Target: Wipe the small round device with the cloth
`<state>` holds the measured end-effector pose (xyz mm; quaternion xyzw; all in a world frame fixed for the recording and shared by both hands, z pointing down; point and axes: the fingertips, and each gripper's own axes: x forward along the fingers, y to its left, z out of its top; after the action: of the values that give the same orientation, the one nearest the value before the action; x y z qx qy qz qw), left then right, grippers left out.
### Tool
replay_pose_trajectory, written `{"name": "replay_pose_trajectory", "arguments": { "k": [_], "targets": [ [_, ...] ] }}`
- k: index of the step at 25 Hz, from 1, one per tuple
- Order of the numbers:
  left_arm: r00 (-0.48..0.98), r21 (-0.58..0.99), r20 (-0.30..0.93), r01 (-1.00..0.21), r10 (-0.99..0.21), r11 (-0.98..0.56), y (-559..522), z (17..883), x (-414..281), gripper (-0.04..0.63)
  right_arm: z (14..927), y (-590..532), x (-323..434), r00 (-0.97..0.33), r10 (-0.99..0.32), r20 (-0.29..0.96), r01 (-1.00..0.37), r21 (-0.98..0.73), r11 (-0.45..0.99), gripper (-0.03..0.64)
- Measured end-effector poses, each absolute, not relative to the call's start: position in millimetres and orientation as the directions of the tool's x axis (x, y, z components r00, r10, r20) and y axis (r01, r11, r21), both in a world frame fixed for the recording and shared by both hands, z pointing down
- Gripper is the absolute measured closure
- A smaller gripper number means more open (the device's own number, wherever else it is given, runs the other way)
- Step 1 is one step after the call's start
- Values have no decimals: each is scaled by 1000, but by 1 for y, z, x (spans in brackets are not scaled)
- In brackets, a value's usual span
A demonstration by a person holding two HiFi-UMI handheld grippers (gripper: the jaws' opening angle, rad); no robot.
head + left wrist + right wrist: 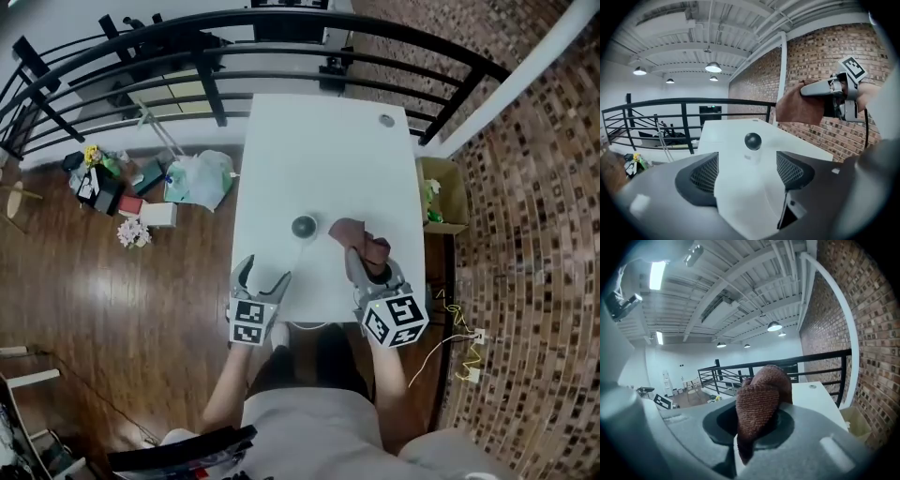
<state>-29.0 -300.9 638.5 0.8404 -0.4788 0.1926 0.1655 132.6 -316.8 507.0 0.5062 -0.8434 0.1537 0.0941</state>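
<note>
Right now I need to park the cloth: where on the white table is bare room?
The white table is bare in its far half, from the small round dark device to the black railing, except a grey grommet. Crowded near edge: left gripper, right gripper holding the brown knitted cloth.

Both up front: the left gripper point(264, 275) sits at seven o'clock, jaws wide apart, nothing between the pads, nosing toward one o'clock. Over at five o'clock the right gripper point(367, 267) tilts toward eleven, jaws clamped on the cloth point(761, 399). The bare left forearm point(228, 389) trails back toward six.
</note>
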Motion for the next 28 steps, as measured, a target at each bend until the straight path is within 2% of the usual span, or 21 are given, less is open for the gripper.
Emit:
{"name": "replay_pose_trajectory", "arguments": {
  "k": [2, 5, 10, 17, 18, 20, 27, 28],
  "targets": [
    [502, 118, 512, -845, -697, -521, -308, 661, -12, 171, 522, -320, 140, -454, -827, 332, -891, -179, 418, 589],
    [532, 167, 526, -829, -664, -533, -330, 686, 9, 67, 539, -322, 149, -440, -826, 353, -898, -191, 397, 589],
    [505, 123, 569, -832, -649, -540, -357, 720, 36, 55, 566, -316, 172, -420, -819, 390, -907, -202, 369, 589],
    [440, 88, 604, -866, -665, -493, -381, 741, 44, 96, 581, -313, 197, -376, -834, 403, -926, -199, 322, 589],
    [439, 87, 606, -866, -664, -493, -383, 743, 46, 114, 582, -312, 199, -375, -835, 403, -926, -201, 319, 589],
    [440, 90, 608, -865, -660, -494, -385, 745, 51, 193, 584, -310, 201, -372, -835, 406, -927, -203, 315, 589],
    [382, 76, 609, -900, -695, -428, -395, 750, 51, 237, 587, -304, 206, -371, -832, 412, -928, -202, 314, 589],
    [373, 68, 609, -904, -700, -422, -396, 750, 51, 228, 588, -303, 207, -371, -832, 413, -928, -202, 313, 589]
  ]
}}
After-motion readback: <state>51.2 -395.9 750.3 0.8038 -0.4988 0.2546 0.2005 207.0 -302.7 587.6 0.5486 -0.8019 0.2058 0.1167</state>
